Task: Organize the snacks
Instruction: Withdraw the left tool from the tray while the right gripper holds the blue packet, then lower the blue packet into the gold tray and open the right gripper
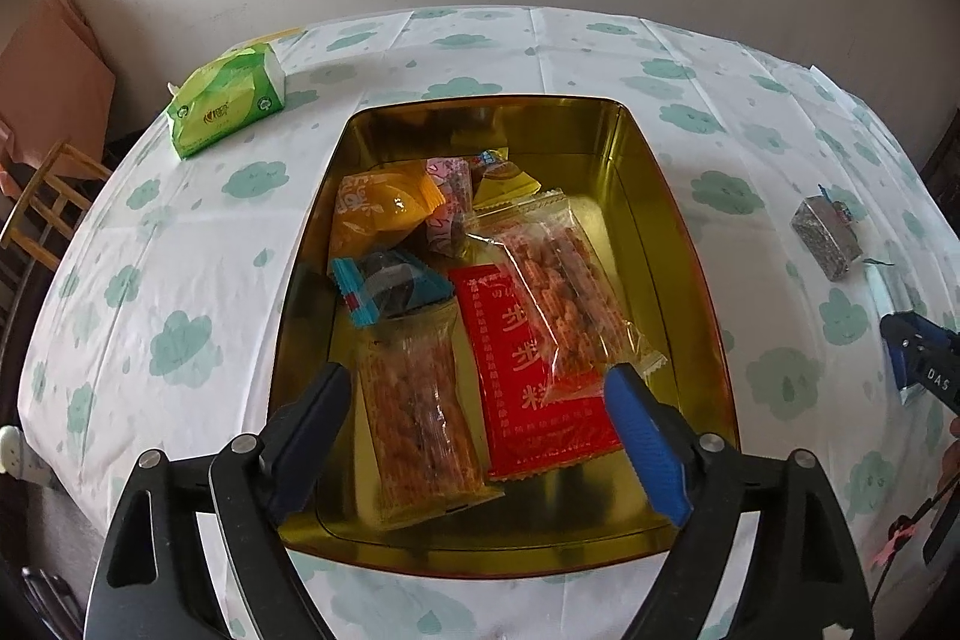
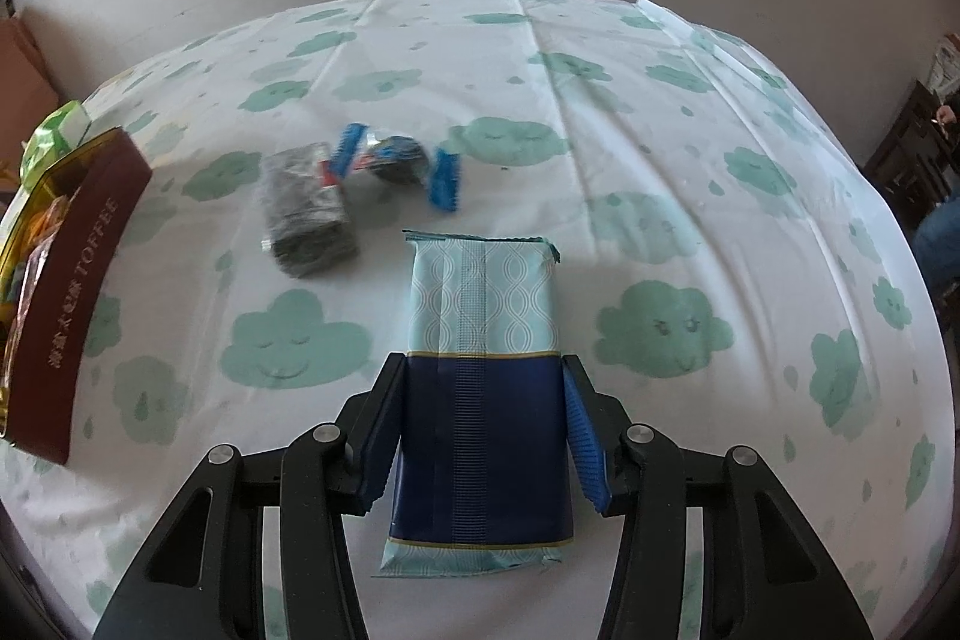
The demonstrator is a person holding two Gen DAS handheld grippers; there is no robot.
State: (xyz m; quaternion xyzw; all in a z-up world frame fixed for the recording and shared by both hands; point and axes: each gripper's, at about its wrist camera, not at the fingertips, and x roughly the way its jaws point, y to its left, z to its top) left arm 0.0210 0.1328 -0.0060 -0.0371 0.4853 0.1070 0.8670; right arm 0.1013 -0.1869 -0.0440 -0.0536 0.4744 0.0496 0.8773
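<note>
The tabletop (image 2: pixel 600 172) is wide and bare ahead and to the right of the right gripper (image 2: pixel 480 418), so room for the carry is ample. The gold tin (image 1: pixel 666 220), already part-filled, is spanned from above by the left gripper (image 1: pixel 477 400), spread wide and holding nothing. The blue packet (image 2: pixel 480 400) is clamped by the right gripper; it is best lifted level over the tin's wall (image 2: pixel 78 280), far left

"TOFFEE" on the tin's (image 2: pixel 72 292) maroon side; "DAS", perhaps, on the right gripper (image 1: pixel 936 379).
</note>
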